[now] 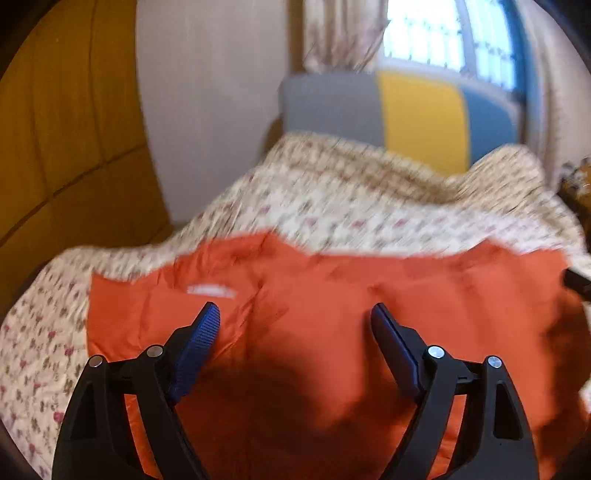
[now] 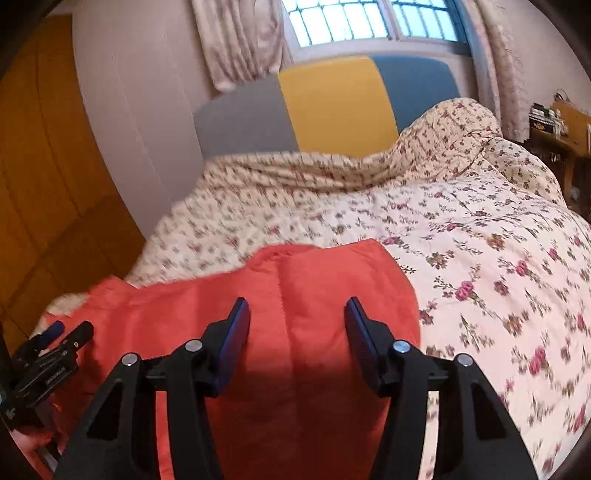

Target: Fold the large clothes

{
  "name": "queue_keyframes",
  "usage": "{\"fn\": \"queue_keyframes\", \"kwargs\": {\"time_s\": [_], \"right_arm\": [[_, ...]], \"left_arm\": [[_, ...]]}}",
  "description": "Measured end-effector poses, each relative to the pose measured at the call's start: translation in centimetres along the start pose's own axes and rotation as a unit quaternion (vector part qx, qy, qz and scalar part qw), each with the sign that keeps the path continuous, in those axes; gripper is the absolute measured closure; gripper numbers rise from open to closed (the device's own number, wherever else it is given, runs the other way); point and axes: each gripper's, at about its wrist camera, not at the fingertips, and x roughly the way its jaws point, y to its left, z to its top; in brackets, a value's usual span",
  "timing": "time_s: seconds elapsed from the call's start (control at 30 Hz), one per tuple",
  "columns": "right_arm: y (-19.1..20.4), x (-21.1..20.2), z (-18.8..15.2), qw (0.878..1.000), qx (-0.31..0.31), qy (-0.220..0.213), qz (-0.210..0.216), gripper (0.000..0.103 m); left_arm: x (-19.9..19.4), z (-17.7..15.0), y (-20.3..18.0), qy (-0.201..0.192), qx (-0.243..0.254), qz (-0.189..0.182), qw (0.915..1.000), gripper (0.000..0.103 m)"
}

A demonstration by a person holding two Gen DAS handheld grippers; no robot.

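An orange-red garment (image 1: pixel 332 332) lies spread on a floral quilt (image 1: pixel 332 206), a small white label (image 1: pixel 211 290) showing on its left part. My left gripper (image 1: pixel 294 312) hovers above the garment, open, with nothing between its blue pads. In the right wrist view the garment (image 2: pixel 314 280) ends in a rounded edge on the quilt (image 2: pixel 480 258). My right gripper (image 2: pixel 297 304) is over that end, open and holding nothing. The left gripper (image 2: pixel 72 328) shows at the far left over the same cloth. The left wrist view is blurred.
A grey, yellow and blue headboard (image 2: pixel 332 107) stands at the far end under a barred window (image 2: pixel 369 18) with curtains. A wooden wardrobe (image 2: pixel 44 184) lines the left side. A wooden desk (image 2: pixel 565 136) sits far right. The quilt bunches into a heap (image 2: pixel 454 125) near the headboard.
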Motion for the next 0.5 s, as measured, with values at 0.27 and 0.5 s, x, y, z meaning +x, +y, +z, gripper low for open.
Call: {"fn": "queue_keyframes", "kwargs": {"time_s": [0.27,0.5], "right_arm": [[-0.3,3.8,-4.7,0.997,-0.049,0.023,-0.052,0.052],[-1.1,4.8,-5.3,0.998,-0.037,0.039,-0.042,0.050]], "left_arm": [[3.7,-2.3,1.1,0.033,-0.044,-0.043,0.9976,0.012],[4.4,-2.5,1.1,0.047,-0.036,-0.035,0.9976,0.010]]}}
